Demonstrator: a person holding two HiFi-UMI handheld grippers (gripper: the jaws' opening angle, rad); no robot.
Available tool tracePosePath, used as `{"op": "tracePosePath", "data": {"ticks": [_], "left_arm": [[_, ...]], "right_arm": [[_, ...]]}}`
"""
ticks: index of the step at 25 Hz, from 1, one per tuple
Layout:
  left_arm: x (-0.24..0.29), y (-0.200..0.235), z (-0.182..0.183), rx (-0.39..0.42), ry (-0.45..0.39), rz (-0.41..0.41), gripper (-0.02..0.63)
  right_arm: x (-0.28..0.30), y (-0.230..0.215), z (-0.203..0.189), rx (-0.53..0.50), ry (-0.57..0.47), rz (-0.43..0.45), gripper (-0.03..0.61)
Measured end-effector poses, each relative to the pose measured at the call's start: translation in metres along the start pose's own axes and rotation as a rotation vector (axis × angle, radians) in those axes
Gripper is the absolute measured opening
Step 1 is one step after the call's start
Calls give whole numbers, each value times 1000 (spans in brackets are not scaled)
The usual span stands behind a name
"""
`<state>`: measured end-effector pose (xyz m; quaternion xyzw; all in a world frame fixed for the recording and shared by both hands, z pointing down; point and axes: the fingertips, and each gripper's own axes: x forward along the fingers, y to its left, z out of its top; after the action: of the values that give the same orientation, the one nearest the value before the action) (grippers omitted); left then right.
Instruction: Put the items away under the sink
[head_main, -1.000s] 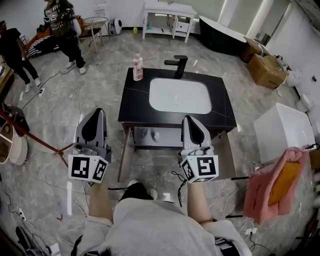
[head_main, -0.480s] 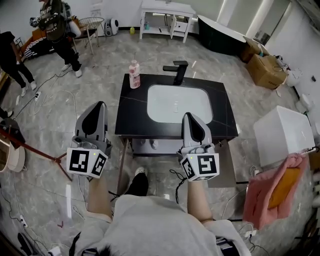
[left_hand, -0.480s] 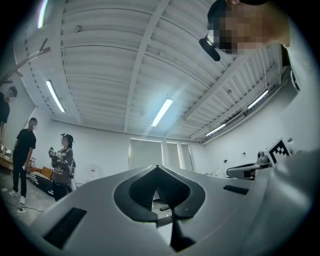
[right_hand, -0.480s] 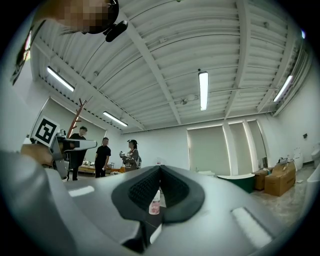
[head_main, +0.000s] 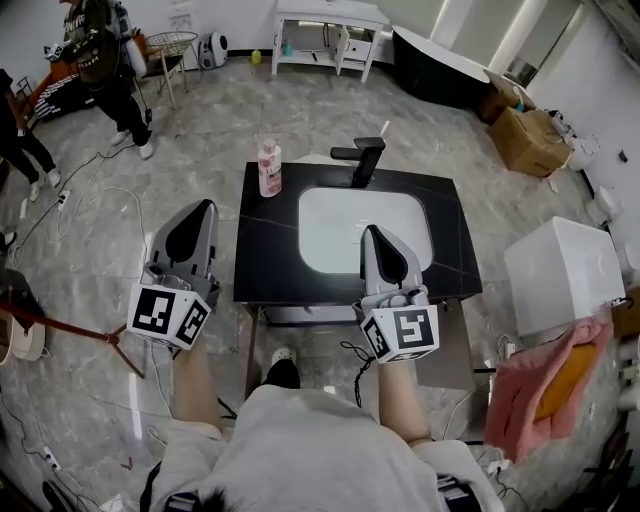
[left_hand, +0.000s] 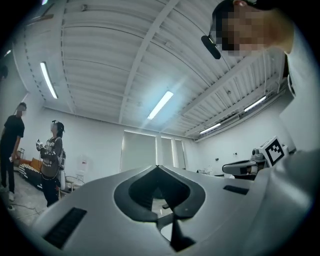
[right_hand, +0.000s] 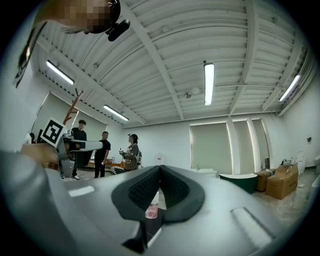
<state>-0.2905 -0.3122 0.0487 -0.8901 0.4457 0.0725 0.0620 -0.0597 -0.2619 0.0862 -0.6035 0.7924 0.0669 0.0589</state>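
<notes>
At the bottom of the head view is the person's torso (head_main: 300, 455), with both forearms reaching up the frame. The left gripper (head_main: 200, 206) is at left centre, over the marble floor (head_main: 200, 120) just left of the vanity (head_main: 262, 275). In its own view, the left gripper (left_hand: 158, 167) has its fingers pressed together at the tips, with nothing between them. The right gripper (head_main: 372, 231) is at the middle of the frame, over the near edge of the black surface (head_main: 450, 250). The right gripper (right_hand: 160, 166) also has its fingers pressed together and is empty. Through the hollow below their tips, the pink bottle (right_hand: 151, 207) shows far off.

Set into the surface is a white basin (head_main: 340, 215), and a black faucet (head_main: 362, 158) stands at its far rim. The bottle (head_main: 269, 168) stands upright on the far left corner of the surface, left of the faucet and well apart from both grippers.

At the right edge of the frame is a white box (head_main: 558, 275), with a pink towel (head_main: 535, 385) below it. Farther off at upper right are cardboard boxes (head_main: 532, 135). At the top are a dark tub (head_main: 450, 65) and a white cabinet (head_main: 330, 35). At upper left, a bystander (head_main: 95, 60) in dark clothes stands on the floor near a round wire table (head_main: 172, 45).
</notes>
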Motion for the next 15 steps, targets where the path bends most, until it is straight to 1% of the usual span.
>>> {"op": "tracePosePath", "data": {"ticks": [3, 9, 11, 15], "left_arm": [[16, 25, -6, 13, 17, -2, 8], [55, 67, -25, -7, 32, -18, 8], [70, 76, -37, -22, 40, -31, 8], [101, 84, -74, -66, 58, -74, 8]], "right_arm": [[18, 1, -8, -9, 23, -4, 11], [46, 3, -17, -45, 59, -8, 11], [53, 2, -21, -58, 70, -13, 11], [64, -1, -32, -75, 95, -29, 11]]}}
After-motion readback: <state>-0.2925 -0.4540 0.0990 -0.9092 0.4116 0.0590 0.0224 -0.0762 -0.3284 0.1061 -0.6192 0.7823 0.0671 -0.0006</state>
